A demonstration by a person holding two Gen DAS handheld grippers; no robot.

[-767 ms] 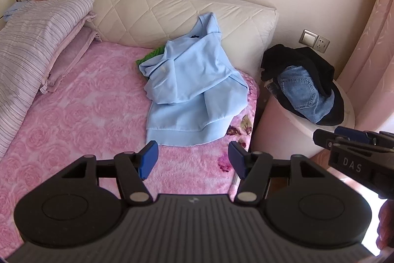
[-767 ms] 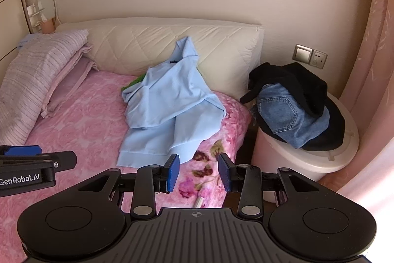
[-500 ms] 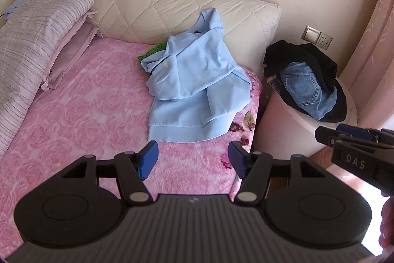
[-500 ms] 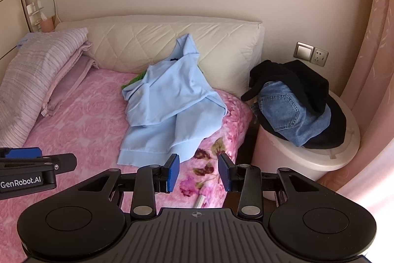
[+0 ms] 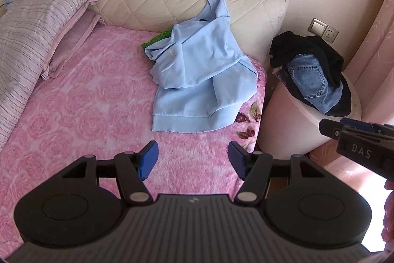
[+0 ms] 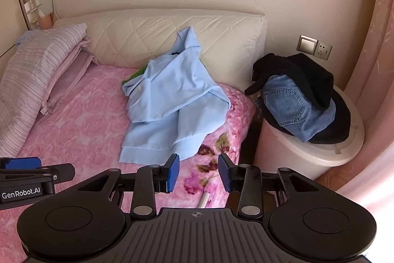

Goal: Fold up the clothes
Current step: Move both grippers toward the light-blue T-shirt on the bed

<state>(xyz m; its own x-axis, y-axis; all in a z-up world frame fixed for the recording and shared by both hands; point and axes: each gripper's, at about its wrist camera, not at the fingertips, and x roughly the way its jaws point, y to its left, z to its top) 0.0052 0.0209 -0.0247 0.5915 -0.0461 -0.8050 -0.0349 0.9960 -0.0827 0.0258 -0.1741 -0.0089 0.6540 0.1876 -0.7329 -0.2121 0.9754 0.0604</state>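
Fingers [image 5: 149,159] of left gripper [image 5: 193,158] and right gripper [image 6: 198,173] spread, empty, above bed [image 5: 81,110]; crumpled blue sweatshirt [image 5: 199,76] beyond, untouched.

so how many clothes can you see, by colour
light blue sweatshirt: 1
green garment, mostly hidden under it: 1
blue denim jeans: 1
black garment: at least 1, bundle unclear
total: 4 visible
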